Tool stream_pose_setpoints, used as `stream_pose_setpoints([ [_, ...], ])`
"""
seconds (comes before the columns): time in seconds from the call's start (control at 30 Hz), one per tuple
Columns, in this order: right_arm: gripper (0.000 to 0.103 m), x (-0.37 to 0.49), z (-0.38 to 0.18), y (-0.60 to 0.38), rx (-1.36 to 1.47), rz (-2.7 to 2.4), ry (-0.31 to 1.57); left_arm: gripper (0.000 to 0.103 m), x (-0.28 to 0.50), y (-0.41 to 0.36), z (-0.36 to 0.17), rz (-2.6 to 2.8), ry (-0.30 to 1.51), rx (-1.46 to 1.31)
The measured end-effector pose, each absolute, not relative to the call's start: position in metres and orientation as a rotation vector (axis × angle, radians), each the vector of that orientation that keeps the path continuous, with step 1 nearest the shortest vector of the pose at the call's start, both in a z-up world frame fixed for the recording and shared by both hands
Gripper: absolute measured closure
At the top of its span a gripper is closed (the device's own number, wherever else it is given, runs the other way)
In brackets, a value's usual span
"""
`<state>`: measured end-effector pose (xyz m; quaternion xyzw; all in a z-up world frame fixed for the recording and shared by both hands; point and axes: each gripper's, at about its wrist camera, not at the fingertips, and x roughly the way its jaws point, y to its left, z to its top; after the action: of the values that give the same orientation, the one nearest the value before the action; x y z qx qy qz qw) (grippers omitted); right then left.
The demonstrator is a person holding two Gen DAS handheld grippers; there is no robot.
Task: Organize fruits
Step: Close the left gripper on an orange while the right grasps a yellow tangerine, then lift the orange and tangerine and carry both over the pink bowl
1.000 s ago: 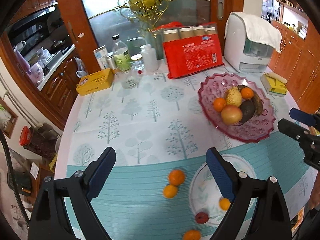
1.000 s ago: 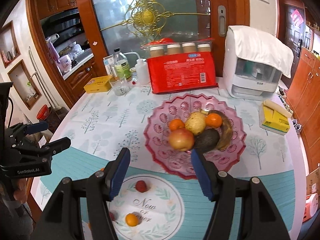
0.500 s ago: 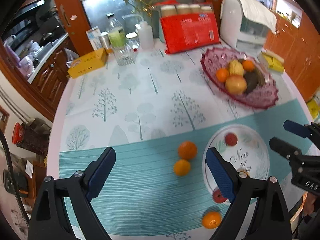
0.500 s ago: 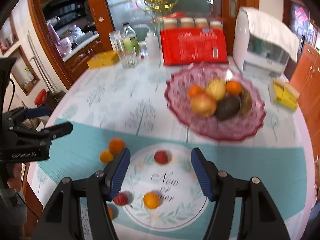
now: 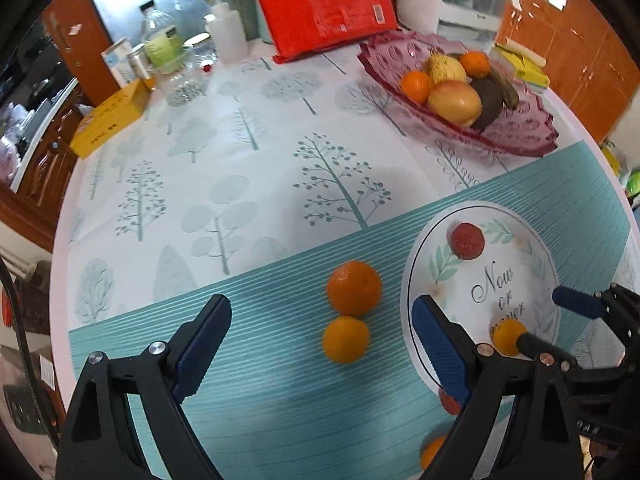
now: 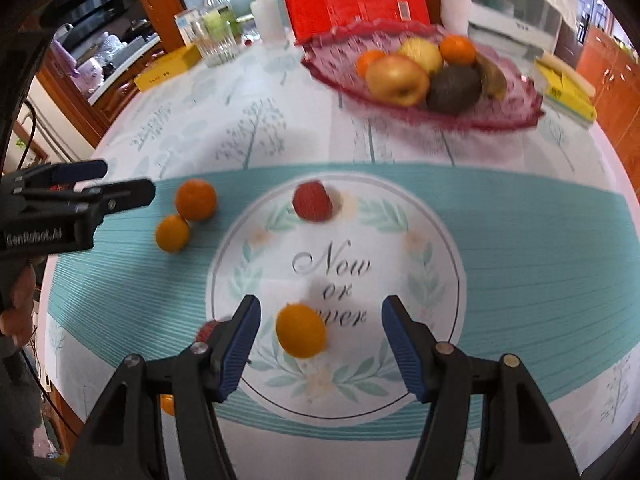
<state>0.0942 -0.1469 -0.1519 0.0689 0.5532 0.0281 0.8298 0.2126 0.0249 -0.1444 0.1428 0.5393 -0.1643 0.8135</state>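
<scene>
Right gripper (image 6: 320, 344): jaws open, empty, straddling the small orange (image 6: 301, 336) for a pickup. Left gripper (image 5: 320, 344): wide open, empty, poised over two oranges (image 5: 353, 288). Likely bound for the pink bowl (image 5: 520, 136).

"Now or never" on the tablecloth's round emblem (image 6: 336, 280); "GenRobot.AI" on the left tongs (image 6: 120, 184).

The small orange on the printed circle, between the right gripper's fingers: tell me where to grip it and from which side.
Grip the small orange across its widest middle, coming down from above. It is round and sits free on the tablecloth, touching nothing, so any pair of opposite sides would likely serve. The right gripper is open and already straddles it; shifting slightly left would probably centre it.
</scene>
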Motion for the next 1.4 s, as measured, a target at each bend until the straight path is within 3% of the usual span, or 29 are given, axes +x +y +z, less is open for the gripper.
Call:
stream_pose_setpoints([
  [0.27, 0.047, 0.089, -0.174, -0.145, 0.181, 0.059, 1.217, 0.015, 0.229, 0.008, -0.179, -0.367, 1.181, 0.338],
  [0.37, 0.05, 0.091, -0.175, -0.141, 0.171, 0.071, 1.216, 0.028, 0.233, 0.007, -0.188, -0.371, 1.203, 0.338],
  [0.43, 0.057, 0.092, -0.176, -0.137, 0.173, 0.094, 1.222, 0.041, 0.235, 0.007, -0.194, -0.373, 1.221, 0.335],
  [0.57, 0.066, 0.093, -0.178, -0.13, 0.172, 0.125, 1.231, 0.051, 0.235, 0.006, -0.199, -0.397, 1.241, 0.316],
  [0.63, 0.072, 0.094, -0.18, -0.126, 0.169, 0.127, 1.235, 0.064, 0.234, 0.005, -0.198, -0.419, 1.241, 0.307],
  [1.03, 0.073, 0.092, -0.166, -0.129, 0.163, 0.141, 1.198, 0.066, 0.223, -0.004, -0.175, -0.419, 1.216, 0.32],
  [1.4, 0.073, 0.091, -0.097, -0.172, 0.143, 0.111, 1.05, 0.066, 0.206, -0.037, -0.103, -0.438, 1.105, 0.322],
])
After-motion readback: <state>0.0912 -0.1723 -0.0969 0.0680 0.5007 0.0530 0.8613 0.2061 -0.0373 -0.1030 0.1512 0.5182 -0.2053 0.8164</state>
